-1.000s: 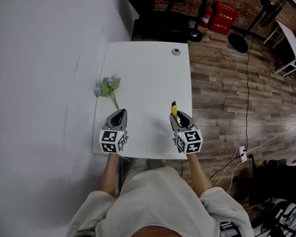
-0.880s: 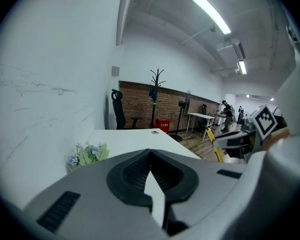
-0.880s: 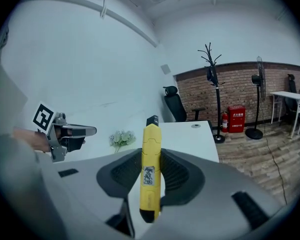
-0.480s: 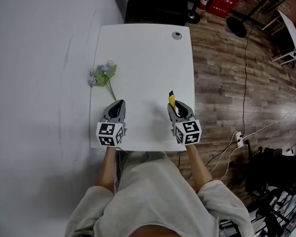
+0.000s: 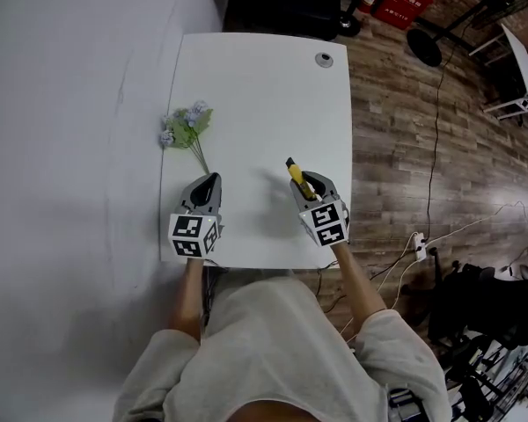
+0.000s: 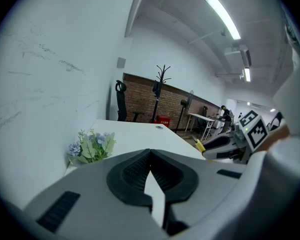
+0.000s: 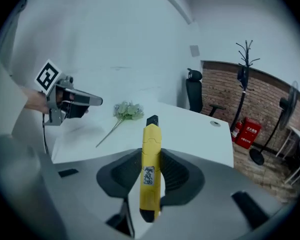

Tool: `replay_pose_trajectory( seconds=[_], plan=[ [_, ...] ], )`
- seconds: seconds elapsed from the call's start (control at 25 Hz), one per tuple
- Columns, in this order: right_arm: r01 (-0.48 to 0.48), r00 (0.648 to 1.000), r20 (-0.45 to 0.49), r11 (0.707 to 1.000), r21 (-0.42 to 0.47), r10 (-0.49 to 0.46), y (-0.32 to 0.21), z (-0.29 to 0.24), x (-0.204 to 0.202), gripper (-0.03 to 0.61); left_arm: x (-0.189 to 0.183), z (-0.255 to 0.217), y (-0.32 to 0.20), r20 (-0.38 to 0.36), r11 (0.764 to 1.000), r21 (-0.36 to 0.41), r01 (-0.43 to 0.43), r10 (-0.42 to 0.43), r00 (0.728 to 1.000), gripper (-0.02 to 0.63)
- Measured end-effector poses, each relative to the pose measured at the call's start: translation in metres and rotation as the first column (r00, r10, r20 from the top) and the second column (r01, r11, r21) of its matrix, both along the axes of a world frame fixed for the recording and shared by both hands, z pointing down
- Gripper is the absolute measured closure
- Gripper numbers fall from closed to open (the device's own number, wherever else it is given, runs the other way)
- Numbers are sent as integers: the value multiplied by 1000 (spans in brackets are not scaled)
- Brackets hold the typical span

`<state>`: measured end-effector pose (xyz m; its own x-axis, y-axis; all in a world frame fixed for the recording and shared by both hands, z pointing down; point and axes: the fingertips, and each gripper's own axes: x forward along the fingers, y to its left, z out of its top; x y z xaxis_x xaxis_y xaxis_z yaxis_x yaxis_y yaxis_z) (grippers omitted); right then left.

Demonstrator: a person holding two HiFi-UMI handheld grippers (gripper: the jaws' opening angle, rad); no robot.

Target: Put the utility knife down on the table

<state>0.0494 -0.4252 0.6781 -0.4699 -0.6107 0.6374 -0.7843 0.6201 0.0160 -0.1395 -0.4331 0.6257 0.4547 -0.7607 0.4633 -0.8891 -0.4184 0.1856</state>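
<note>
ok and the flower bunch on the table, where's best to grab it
By the bare stem of the flower bunch: it is the thin, straight part, lying flat on the table with its end toward the left gripper. Probably come from above, jaws across it.

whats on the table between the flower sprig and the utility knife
Nothing: bare white tabletop between the flower sprig and the utility knife, seen in the head view.
</note>
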Motion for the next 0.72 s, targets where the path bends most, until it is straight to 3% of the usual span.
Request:
replay_pose_trajectory(
  seconds=[0.16, 0.28, 0.52, 0.72],
  plan=[
    [119, 987, -106, 993, -4, -118, -3, 13, -12, 466, -6, 3, -2, -6, 1000, -7, 9, -9, 1000, 607],
    [216, 957, -196, 976, -7, -213, -5, 21, -17, 466, -8, 4, -2, -9, 1000, -6, 12, -12, 1000, 607],
    [395, 856, -353, 918, -26, -378, -5, 35, -28, 466, -12, 5, -1, -12, 1000, -7, 19, -19, 1000, 607],
    [516, 751, -445, 854, -65, -488, -3, 48, -35, 466, -15, 6, 2, -13, 1000, -3, 23, -23, 1000, 607]
  ],
)
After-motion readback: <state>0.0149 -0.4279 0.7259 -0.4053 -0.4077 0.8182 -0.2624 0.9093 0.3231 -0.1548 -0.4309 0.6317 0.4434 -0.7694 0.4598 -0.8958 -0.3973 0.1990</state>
